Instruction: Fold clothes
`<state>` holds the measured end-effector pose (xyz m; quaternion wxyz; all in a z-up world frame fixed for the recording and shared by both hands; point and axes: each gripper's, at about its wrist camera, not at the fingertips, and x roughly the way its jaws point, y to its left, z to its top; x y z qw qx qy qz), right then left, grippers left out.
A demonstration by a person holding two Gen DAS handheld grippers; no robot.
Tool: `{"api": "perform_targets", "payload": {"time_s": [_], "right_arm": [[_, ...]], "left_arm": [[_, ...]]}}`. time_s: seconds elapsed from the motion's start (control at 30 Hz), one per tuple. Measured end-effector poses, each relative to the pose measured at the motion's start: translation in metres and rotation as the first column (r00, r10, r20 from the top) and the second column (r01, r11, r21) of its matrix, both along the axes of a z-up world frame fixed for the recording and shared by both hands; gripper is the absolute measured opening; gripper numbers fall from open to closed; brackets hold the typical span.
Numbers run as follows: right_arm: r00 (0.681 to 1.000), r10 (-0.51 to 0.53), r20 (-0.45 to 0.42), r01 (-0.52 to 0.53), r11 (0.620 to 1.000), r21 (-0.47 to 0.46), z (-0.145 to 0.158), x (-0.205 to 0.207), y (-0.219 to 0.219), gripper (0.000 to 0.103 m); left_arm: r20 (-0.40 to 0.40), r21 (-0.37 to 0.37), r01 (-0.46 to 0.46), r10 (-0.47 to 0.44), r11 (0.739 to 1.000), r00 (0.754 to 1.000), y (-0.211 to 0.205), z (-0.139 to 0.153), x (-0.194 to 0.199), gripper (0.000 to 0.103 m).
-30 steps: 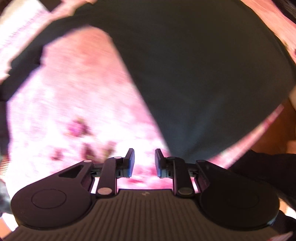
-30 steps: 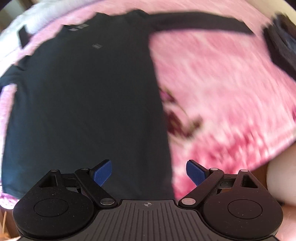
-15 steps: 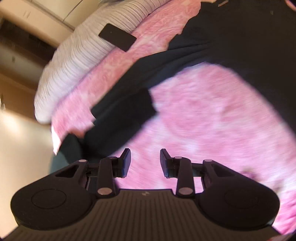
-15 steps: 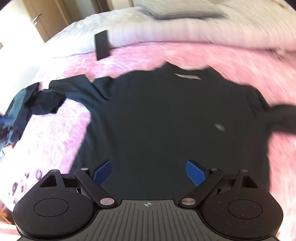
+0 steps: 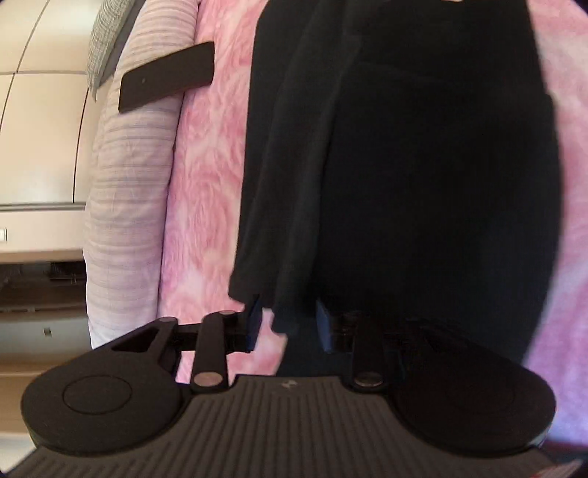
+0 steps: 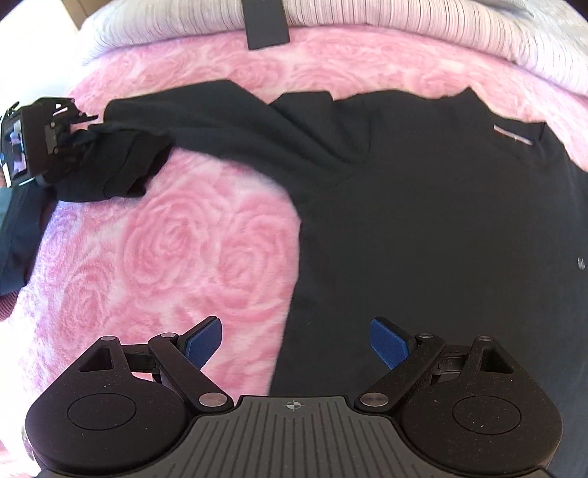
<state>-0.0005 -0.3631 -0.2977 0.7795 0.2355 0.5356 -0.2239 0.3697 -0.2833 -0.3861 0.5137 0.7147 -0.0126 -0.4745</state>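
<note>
Both grippers: L (image 5: 284,325) at sleeve (image 5: 279,206), R (image 6: 296,343) wide.

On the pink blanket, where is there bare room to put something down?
Bare pink blanket lies between the sleeve and the shirt body. A strip runs between collar and striped pillow. The left gripper crowds the cuff.

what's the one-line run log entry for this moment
stage: sleeve fold | left tongs: at sleeve cuff, grip unclear | right tongs: open over shirt's side edge | black shirt: flat on pink blanket
</note>
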Motion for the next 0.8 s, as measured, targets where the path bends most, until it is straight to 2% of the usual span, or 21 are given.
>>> {"api": "perform_targets", "payload": {"time_s": [0.1, 0.23, 0.33, 0.4, 0.47, 0.53, 0.57, 0.67, 0.8], "right_arm": [[1.0, -0.007, -0.02, 0.007, 1.0, -0.01, 0.003, 0.006, 0.003, 0.091], [0.999, -0.025, -0.029, 0.024, 0.999, -0.036, 0.014, 0.007, 0.001, 0.091], [0.998, -0.047, -0.037, 0.046, 0.998, -0.043, 0.017, 0.003, -0.006, 0.091], [0.997, -0.071, -0.043, 0.069, 0.997, -0.045, 0.02, -0.006, -0.009, 0.091], [0.994, -0.098, -0.046, 0.096, 0.994, -0.046, 0.025, -0.018, -0.012, 0.091], [0.991, -0.126, -0.049, 0.124, 0.991, -0.048, 0.029, -0.03, -0.014, 0.091], [0.989, -0.14, -0.05, 0.138, 0.989, -0.048, 0.031, -0.036, -0.015, 0.091], [0.982, -0.182, -0.055, 0.179, 0.983, -0.051, 0.038, -0.054, -0.019, 0.091], [0.97, -0.237, -0.061, 0.233, 0.971, -0.055, 0.047, -0.078, -0.024, 0.091]], "left_arm": [[-0.063, -0.021, -0.028, 0.027, 0.999, 0.998, -0.001, 0.018, 0.005, 0.004], [-0.036, -0.127, -0.075, 0.071, 0.989, 0.997, 0.028, 0.084, -0.007, 0.004], [-0.035, -0.104, -0.115, 0.112, 0.988, 0.993, 0.061, 0.112, -0.031, 0.004], [-0.053, -0.032, -0.134, 0.132, 0.991, 0.99, 0.081, 0.1, -0.047, 0.004], [-0.044, 0.065, -0.151, 0.154, 0.986, 0.987, 0.097, 0.071, -0.058, 0.008], [-0.011, 0.148, -0.202, 0.206, 0.968, 0.978, 0.106, 0.044, -0.061, 0.009], [-0.003, 0.165, -0.236, 0.24, 0.958, 0.971, 0.111, 0.036, -0.059, 0.009], [-0.022, 0.15, -0.32, 0.326, 0.936, 0.945, 0.118, 0.038, -0.057, 0.009], [-0.082, 0.098, -0.37, 0.378, 0.924, 0.922, 0.118, 0.062, -0.063, 0.02]]}}
